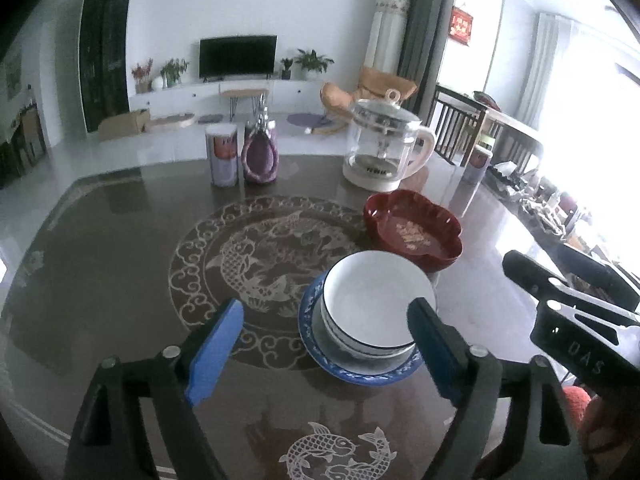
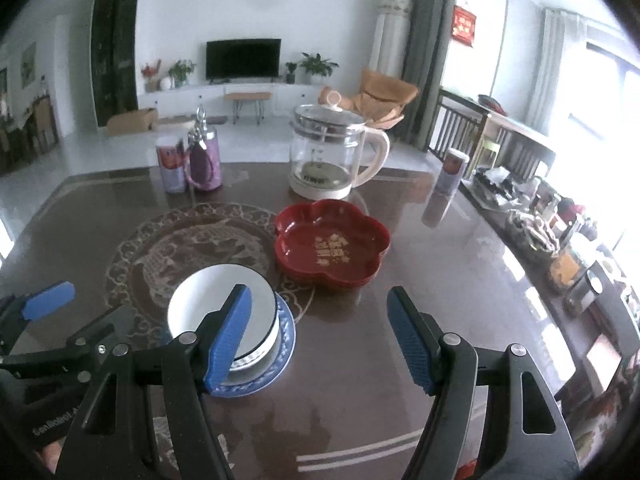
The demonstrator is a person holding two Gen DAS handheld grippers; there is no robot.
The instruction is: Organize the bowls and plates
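Both tongs stand wide apart with nothing between their blue pads. From the left wrist, the left gripper [image 1: 326, 338] hangs above the table [image 1: 100, 264], framing a white bowl [image 1: 374, 300] that sits in a blue patterned plate [image 1: 360, 376]. Just behind them rests a red flower-shaped dish [image 1: 412, 232]; a glass kettle [image 1: 386, 146] stands farther back. The right gripper [image 1: 560, 276] shows at the right edge.

From the right wrist, the right gripper [image 2: 320, 330] is empty over bare tabletop, the bowl [image 2: 212, 300] and plate [image 2: 286, 336] behind its left finger, the red dish [image 2: 332, 244] beyond, the left gripper's blue pad [image 2: 48, 300] at far left.
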